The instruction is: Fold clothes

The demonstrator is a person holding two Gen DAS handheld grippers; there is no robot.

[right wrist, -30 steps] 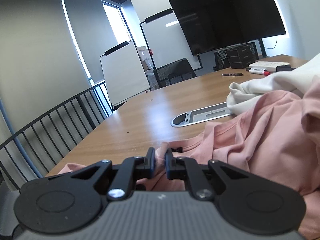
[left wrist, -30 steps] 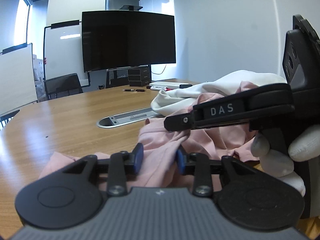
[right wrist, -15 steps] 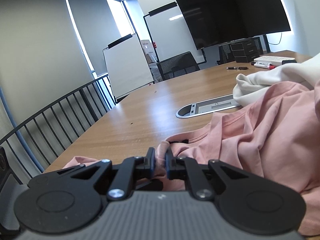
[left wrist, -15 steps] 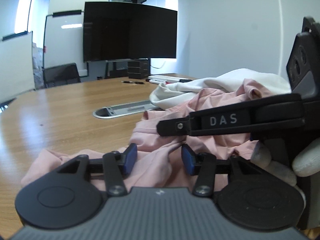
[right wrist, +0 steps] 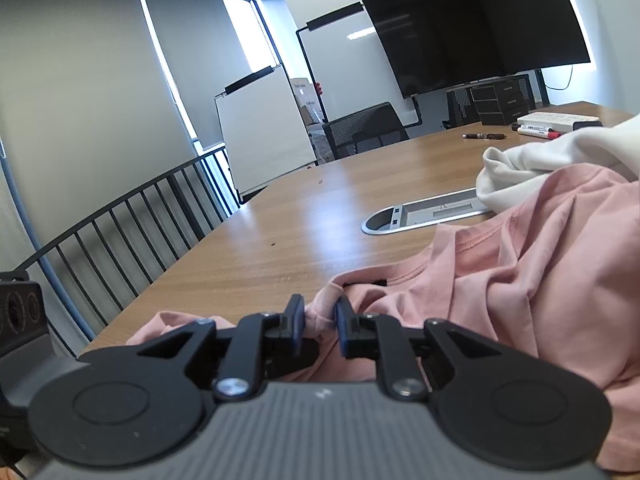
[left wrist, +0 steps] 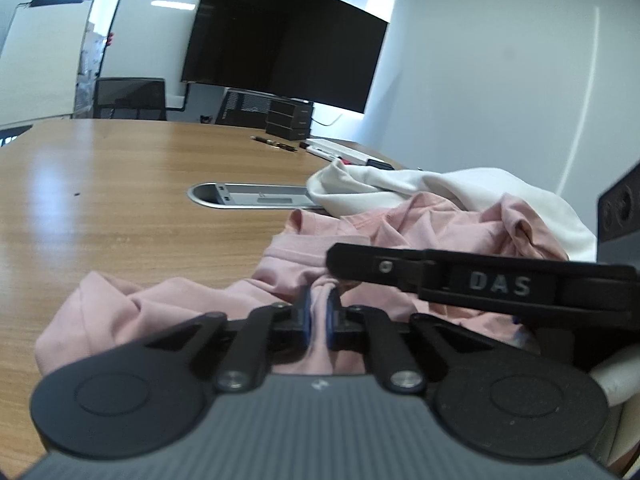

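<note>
1. Pink cotton – the pink shirt (left wrist: 304, 268) lies crumpled on the wooden table (left wrist: 120, 200), its bulk heaped on the near side of the silver cable hatch (left wrist: 248, 196) and running up against the white garment (left wrist: 440, 188) that overlaps the hatch's end
2. Left gripper (left wrist: 319, 314) has its blue pads nearly together, a ridge of pink cloth pinched between them
3. Right gripper (right wrist: 320, 320) stands a little wider, a bunched hem of the same shirt between its pads (whether it bites firmly I cannot tell)
4. Seen from the left wrist, the right gripper's finger crosses just above the left one's tips – both holds sit close together, on the near side of the hatch
5. From both holds the shirt's mass trails away toward the white garment, so spreading it would, I judge, mean drawing the grips apart along the table edge
</note>
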